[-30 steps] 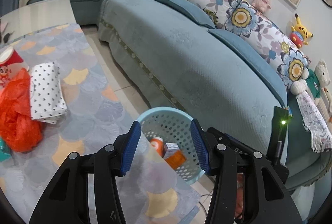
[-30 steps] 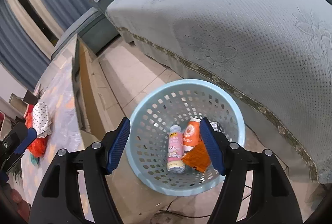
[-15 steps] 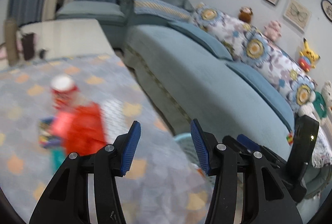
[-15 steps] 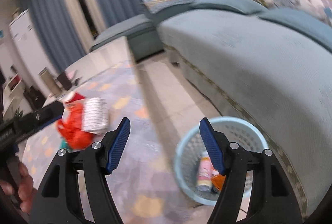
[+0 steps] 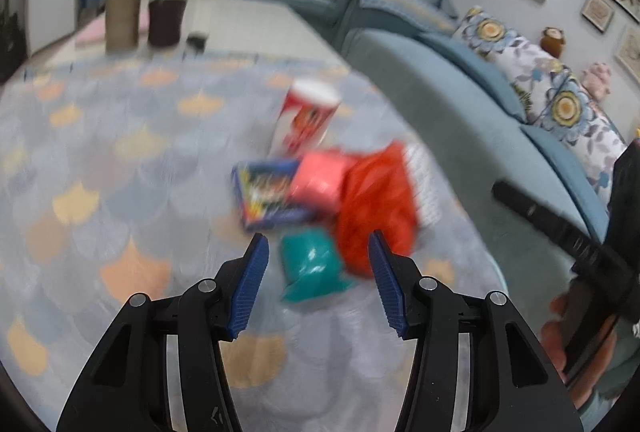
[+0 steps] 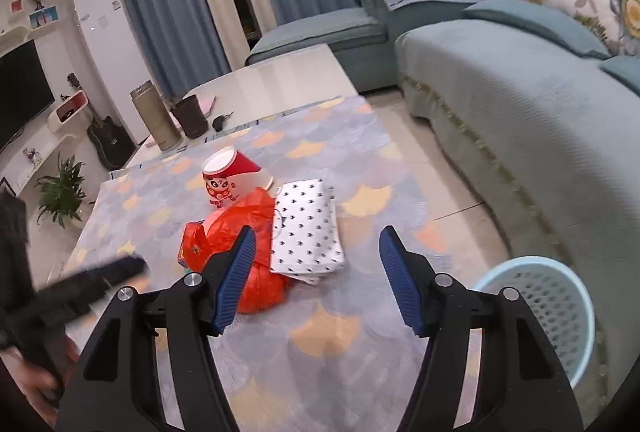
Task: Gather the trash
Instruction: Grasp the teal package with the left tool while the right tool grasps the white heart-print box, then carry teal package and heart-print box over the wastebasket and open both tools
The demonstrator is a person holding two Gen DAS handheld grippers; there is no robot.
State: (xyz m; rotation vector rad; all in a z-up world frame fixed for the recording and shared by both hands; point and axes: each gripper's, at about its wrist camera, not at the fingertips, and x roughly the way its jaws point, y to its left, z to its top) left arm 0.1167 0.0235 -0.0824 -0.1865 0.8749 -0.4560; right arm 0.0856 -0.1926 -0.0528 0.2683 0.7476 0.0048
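Note:
A pile of trash lies on the patterned tablecloth (image 6: 320,352). It holds a red-and-white paper cup (image 5: 308,119), a blue box (image 5: 268,195), a pink packet (image 5: 320,179), an orange plastic bag (image 6: 264,288), a white dotted packet (image 6: 308,232) and a teal packet (image 5: 310,264). My left gripper (image 5: 317,243) hovers open just short of the teal packet, touching nothing. Beyond the tips of my right gripper (image 6: 317,234) lies the dotted packet; its jaws are closing with nothing pressed between them. A pale blue basket (image 6: 576,344) stands on the floor at lower right.
A teal sofa (image 6: 500,91) runs along the right, with a strip of floor between it and the table. A thermos (image 6: 154,115) and a dark cup (image 6: 192,115) stand at the table's far end. A hand (image 5: 560,316) shows at the right edge.
Both views swung away from the basket toward the table, so the trash pile now lies ahead of both grippers. The right jaws narrowed slightly. Neither gripper took hold of anything.

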